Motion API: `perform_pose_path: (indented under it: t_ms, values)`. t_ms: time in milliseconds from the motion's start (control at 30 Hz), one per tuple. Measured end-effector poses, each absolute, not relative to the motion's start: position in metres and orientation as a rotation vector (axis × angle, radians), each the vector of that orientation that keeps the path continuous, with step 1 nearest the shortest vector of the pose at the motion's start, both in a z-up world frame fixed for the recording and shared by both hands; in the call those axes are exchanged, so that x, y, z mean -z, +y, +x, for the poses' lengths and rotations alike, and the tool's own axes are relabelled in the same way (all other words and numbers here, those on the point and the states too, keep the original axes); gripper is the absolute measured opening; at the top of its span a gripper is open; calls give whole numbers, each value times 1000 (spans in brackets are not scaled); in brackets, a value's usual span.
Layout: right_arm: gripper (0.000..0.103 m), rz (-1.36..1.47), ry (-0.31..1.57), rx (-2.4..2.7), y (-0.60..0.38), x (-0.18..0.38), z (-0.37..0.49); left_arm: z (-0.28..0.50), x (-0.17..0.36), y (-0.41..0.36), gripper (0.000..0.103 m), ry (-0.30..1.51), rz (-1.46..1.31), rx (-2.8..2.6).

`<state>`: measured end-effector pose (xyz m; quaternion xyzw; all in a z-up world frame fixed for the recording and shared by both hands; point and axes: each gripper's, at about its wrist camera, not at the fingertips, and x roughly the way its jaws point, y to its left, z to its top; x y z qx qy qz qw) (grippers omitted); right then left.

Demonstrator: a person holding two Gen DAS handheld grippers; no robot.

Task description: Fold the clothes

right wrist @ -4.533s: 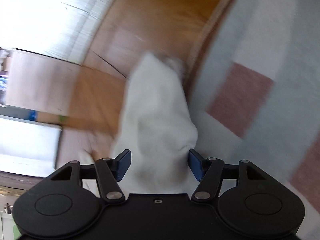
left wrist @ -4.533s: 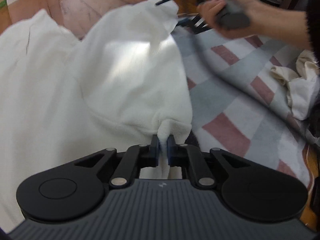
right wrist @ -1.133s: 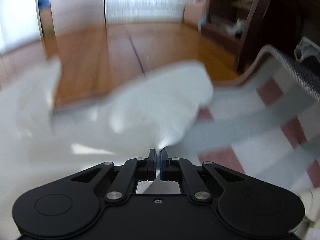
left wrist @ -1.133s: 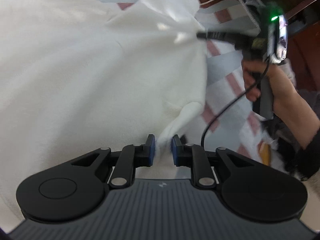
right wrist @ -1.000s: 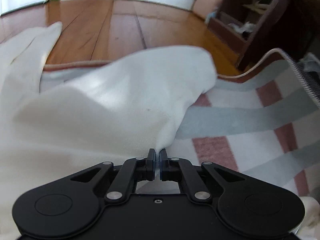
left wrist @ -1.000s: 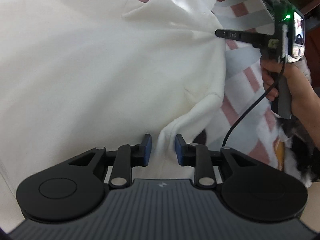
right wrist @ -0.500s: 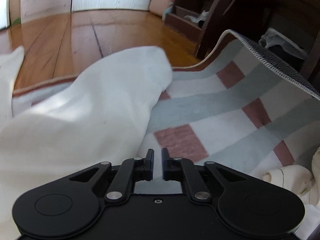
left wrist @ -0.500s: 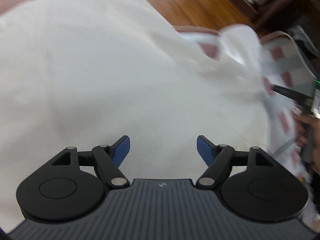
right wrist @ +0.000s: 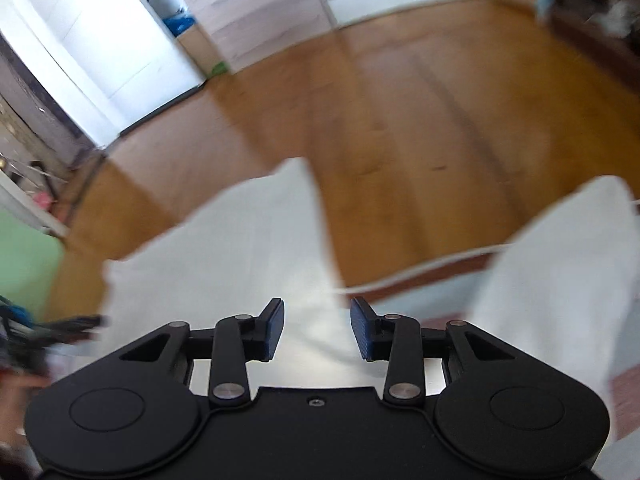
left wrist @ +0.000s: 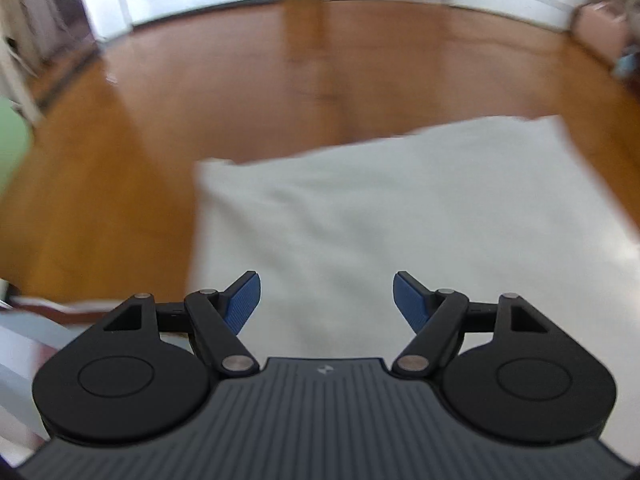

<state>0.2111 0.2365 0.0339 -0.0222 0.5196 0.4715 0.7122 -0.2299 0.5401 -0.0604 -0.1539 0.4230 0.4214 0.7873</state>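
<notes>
Left gripper [left wrist: 327, 300]: fingers [left wrist: 243, 299] spread wide, blue pads facing inward, nothing held; it is above a white garment [left wrist: 400, 216]. The white garment is a large pale cloth, spread fairly flat in the left wrist view, its far edge lying on the wooden floor [left wrist: 280, 80]; the picture is blurred, so seams and the kind of garment cannot be made out. Right gripper [right wrist: 317, 330]: fingers [right wrist: 273, 328] parted to a moderate gap, narrower than the left pair, nothing between them. In the right wrist view the cloth [right wrist: 224, 240] shows as two pale sections, one directly ahead of the fingers and one at the right edge of the picture, with bare floor [right wrist: 420, 140] between them. A strip of rug [right wrist: 436, 280], with a light border and a reddish band, lies between the two sections close to the gripper. Background: white doors [right wrist: 120, 52] or panels beyond the floor, blurred.
</notes>
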Motion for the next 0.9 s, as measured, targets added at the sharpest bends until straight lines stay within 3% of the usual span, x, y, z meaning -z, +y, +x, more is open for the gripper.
perform_pose_path:
  t_ms: [67, 200, 233, 333, 500, 733, 900]
  values:
    - [47, -108, 1210, -1051, 264, -61, 206, -247, 69, 557, 73, 917, -356, -951]
    - [62, -892, 858, -1052, 334, -82, 156, -274, 73, 578, 73, 815, -484, -966]
    - [61, -942, 829, -1049, 342, -79, 155, -279, 72, 584, 73, 775, -514, -973]
    - [61, -878, 861, -1055, 355, -57, 173, -291, 68, 604, 73, 657, -602, -990]
    - [60, -771, 913, -1064, 376, -20, 202, -264, 86, 640, 73, 813, -500, -1037]
    - [60, -618, 981, -1072, 406, 31, 242, -248, 116, 674, 74, 703, -687, -1000]
    - [60, -488, 1024, -1091, 429, 59, 261, -239, 120, 667, 74, 683, -560, -974]
